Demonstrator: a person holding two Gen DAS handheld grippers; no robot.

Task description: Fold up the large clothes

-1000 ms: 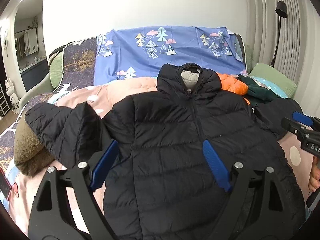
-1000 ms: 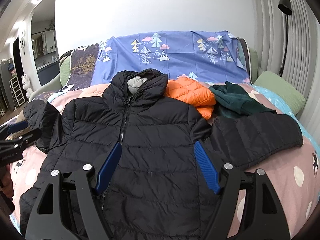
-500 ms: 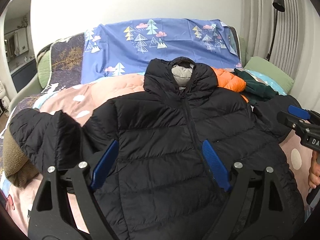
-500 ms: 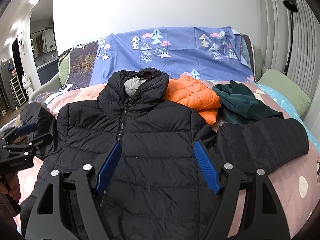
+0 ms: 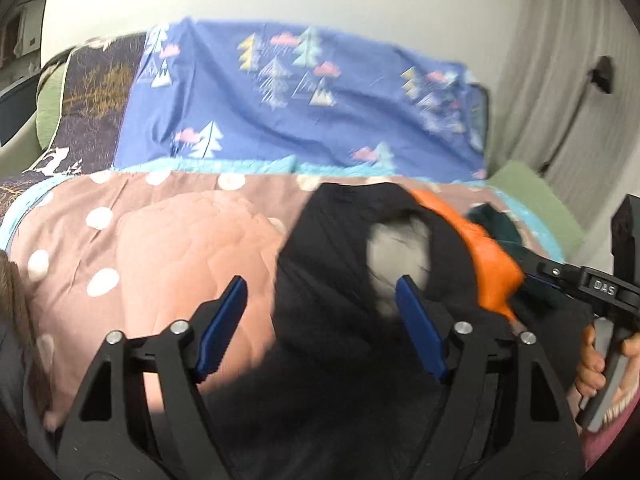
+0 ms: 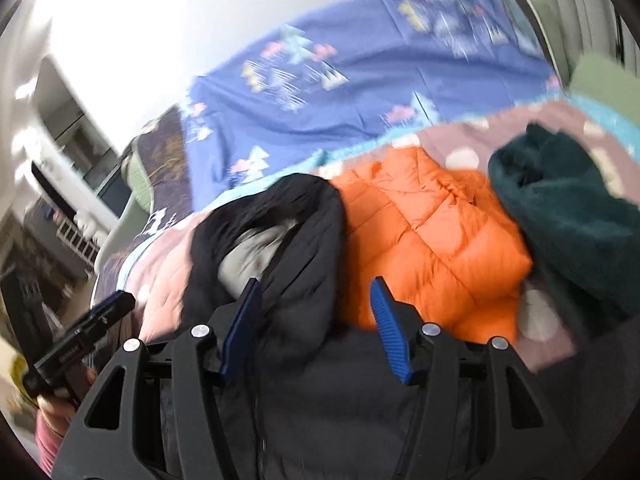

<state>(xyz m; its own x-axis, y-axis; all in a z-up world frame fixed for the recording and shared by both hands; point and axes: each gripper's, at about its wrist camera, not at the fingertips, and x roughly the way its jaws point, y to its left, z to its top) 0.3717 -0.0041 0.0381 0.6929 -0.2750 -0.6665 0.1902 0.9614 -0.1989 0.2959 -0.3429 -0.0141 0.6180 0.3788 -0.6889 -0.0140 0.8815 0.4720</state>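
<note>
The left gripper (image 5: 320,324) stands wide, its jaws having just closed a little, with nothing pressed between the blue pads; only bedspread and the black jacket's shoulder lie beyond them. The black jacket (image 5: 360,280) lies on the pink dotted bedspread (image 5: 168,248), its collar at about one o'clock from this gripper, the grey lining showing in the neck opening.

The right gripper (image 6: 316,328) is moderately open, its jaws also just closing, and the collar's right edge sits between the fingers without being pinched as far as the blur lets one tell. The orange jacket (image 6: 432,240) lies touching the collar at two o'clock, the dark green garment (image 6: 568,216) farther out at three o'clock.

The likely step is taking both shoulders near the collar. The risk sits on the right: with the orange jacket pressed against the collar, closing jaws could catch its fabric too and drag it along. A shallow bite on slick, puffy cloth could also slip.
</note>
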